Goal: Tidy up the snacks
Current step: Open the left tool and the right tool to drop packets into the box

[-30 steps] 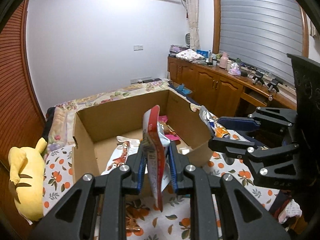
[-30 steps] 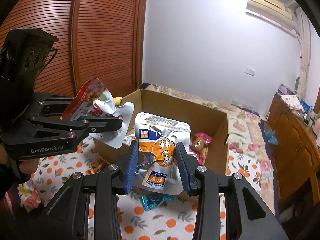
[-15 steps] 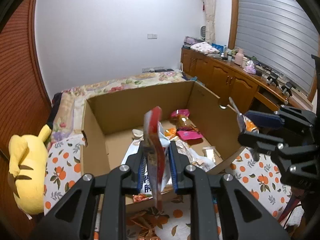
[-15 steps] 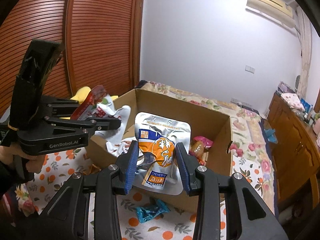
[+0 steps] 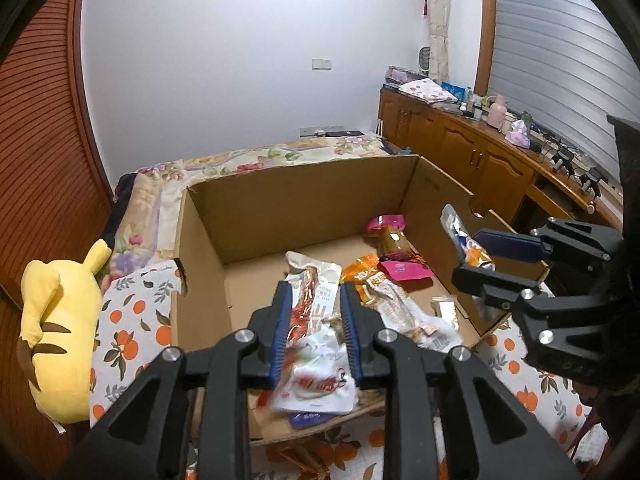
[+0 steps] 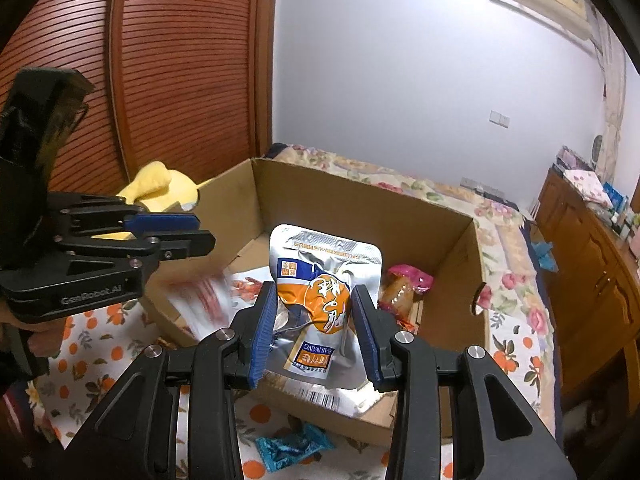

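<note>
so the left gripper [image 5: 313, 328] just spread open and dropped its red-and-white foil snack packet [image 5: 314, 384] into the brown cardboard box [image 5: 300, 204], while the right gripper [image 6: 314, 330] keeps pinching the orange-and-silver snack pouch [image 6: 322, 296] over the box, next to go

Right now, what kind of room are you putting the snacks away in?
It looks like a bedroom. The cardboard box of snacks sits on a bed with flowery covers, a yellow plush toy lies beside it, and a wooden cabinet runs along the window wall.
</note>
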A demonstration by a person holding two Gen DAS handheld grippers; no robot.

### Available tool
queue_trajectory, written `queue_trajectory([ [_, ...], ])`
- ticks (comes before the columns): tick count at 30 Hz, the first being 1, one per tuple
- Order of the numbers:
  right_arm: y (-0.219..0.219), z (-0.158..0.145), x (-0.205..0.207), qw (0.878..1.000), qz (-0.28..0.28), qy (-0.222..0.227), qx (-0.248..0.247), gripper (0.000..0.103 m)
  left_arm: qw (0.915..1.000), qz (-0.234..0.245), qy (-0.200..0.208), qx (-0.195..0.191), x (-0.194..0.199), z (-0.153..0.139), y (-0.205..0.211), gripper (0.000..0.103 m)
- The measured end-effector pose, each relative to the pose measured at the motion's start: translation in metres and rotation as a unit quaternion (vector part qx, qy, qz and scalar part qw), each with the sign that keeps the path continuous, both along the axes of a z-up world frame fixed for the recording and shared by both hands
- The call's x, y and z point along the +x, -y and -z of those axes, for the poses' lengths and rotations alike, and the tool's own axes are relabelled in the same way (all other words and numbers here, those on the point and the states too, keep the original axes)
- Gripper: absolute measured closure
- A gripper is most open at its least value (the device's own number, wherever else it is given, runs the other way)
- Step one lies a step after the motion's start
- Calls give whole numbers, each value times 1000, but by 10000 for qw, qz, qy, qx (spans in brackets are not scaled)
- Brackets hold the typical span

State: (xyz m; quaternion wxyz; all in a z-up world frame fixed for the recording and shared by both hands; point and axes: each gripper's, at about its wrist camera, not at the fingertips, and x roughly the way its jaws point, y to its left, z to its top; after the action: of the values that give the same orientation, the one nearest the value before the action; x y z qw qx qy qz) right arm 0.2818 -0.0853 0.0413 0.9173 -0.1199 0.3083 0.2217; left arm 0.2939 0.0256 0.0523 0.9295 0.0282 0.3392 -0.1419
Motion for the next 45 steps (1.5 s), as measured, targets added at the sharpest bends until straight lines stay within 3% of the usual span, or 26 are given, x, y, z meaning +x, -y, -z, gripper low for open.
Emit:
queue_trajectory([
  [9, -5, 13, 18, 9996, 77, -200, 188, 64, 9998, -184, 13, -32, -2, -2, -15, 52],
  [23, -4, 12, 15, 9987, 133, -221, 436, 65, 9994, -286, 177, 6, -19, -14, -35, 49],
  [29, 2, -4, -10, 9978, 99, 13, 652, 49, 9991, -269, 318, 24, -31, -20, -33, 40],
  [31, 4, -7, -18, 9978, 104, 75, 644, 42, 9989, -246, 396, -30, -36, -23, -33, 24],
  [36, 8, -12, -36, 9973, 126, 156, 711, 28, 9987, -147, 443, -180, -47, -29, -34, 21],
  [45, 14, -1, -65, 9972, 156, 81, 720, 26, 9979, 83, 604, -201, -80, -31, -26, 21],
])
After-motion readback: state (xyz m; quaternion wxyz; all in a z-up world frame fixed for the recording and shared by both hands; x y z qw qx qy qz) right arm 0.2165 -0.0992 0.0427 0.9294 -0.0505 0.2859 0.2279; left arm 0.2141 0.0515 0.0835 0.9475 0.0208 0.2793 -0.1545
